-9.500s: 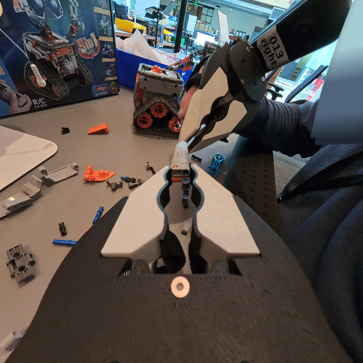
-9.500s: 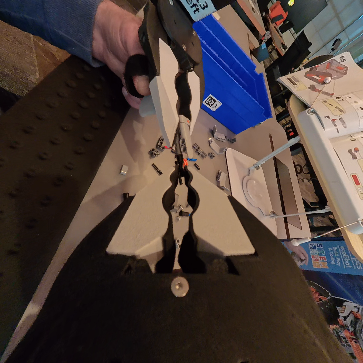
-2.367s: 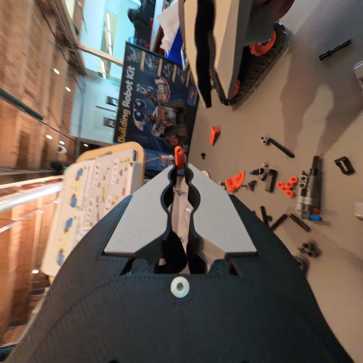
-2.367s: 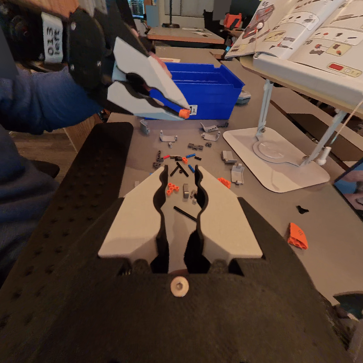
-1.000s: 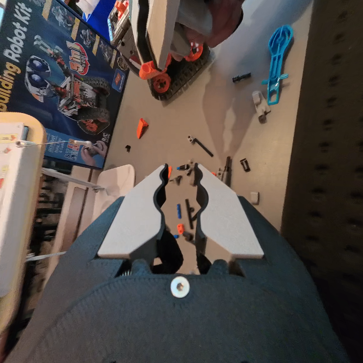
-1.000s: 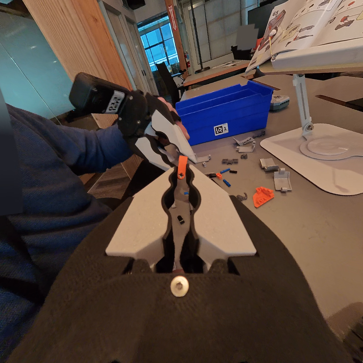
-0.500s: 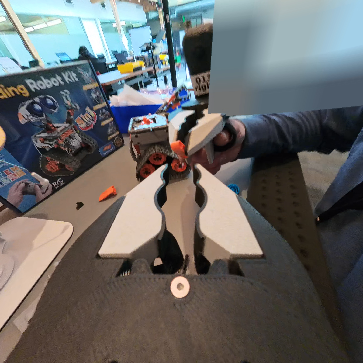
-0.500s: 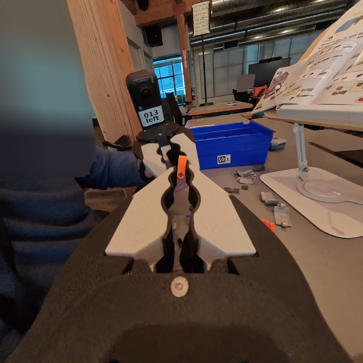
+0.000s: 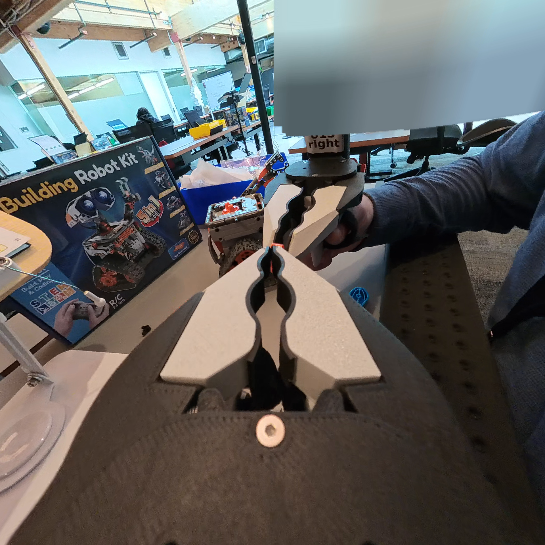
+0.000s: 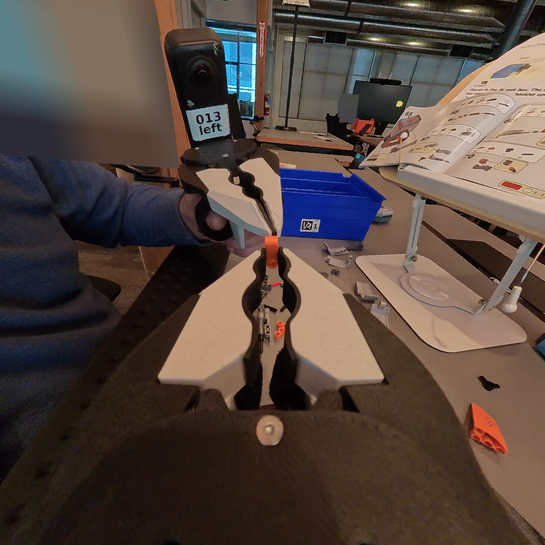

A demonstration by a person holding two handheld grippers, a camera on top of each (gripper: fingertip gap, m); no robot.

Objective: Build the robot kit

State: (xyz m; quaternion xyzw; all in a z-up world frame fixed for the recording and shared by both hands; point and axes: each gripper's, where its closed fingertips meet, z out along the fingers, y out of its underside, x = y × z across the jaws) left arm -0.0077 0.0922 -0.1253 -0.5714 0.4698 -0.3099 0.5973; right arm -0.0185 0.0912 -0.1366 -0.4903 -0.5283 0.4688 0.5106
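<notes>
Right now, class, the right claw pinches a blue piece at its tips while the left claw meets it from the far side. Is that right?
Not quite: the piece is orange, not blue, as the right wrist view shows. The right claw does pinch it, with the left claw meeting it.

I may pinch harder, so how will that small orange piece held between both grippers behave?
The orange piece looks like rigid moulded plastic, so probably stiff and light. Both the right gripper and the left gripper catch only its ends, so it may twist or pop out.

2 grippers are seen, 1 blue bin, 1 kit box, 1 tracked model, 1 open booklet
</notes>
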